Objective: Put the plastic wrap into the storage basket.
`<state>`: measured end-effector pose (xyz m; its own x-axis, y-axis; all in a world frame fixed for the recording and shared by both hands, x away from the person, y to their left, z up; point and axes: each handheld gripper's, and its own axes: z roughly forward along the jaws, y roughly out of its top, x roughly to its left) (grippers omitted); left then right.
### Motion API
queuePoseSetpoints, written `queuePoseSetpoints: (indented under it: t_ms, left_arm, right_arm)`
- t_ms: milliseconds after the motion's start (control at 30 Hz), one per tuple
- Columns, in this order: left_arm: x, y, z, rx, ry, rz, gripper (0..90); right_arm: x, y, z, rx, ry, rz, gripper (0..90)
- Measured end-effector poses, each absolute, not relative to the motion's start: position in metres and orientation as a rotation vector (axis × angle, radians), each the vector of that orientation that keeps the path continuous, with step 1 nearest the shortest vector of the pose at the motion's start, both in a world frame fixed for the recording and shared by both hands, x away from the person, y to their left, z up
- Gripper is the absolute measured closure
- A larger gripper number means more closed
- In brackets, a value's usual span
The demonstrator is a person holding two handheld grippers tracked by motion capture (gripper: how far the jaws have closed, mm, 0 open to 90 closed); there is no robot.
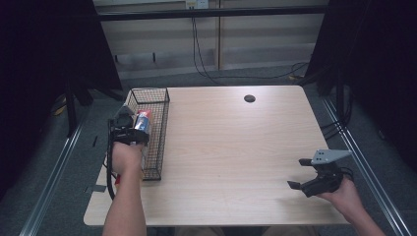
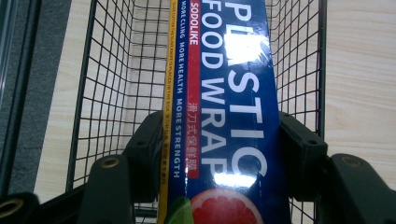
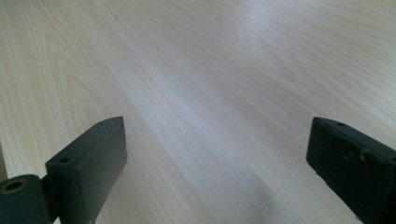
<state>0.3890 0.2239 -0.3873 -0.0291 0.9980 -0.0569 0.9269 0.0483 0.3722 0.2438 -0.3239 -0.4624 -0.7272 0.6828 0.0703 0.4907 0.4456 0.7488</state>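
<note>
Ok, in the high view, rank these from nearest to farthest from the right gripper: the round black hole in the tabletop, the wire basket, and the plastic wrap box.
Measured from the right gripper:
1. Round black hole, toward the table's far edge, right of centre.
2. Wire basket, along the left edge; its right wall is closest.
3. Plastic wrap box, over the basket, clamped in the left gripper.

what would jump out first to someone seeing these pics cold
The blue plastic wrap box stands out: the left tongs are shut on it above the black wire basket at the table's left edge. Next comes the wide bare wooden table. At its near right, the right tongs stand open with nothing between their jaws.
</note>
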Motion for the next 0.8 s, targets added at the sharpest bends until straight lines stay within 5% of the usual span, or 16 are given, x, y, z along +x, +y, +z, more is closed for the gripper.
queuePoseSetpoints:
  t_ms: [800]
  left_arm:
    - [0.3900,0.2247,-0.3858,1.927,2.042,0.311,39.1]
  right_arm:
    - [0.2433,-0.3248,-0.4615,1.019,2.450,1.153,5.0]
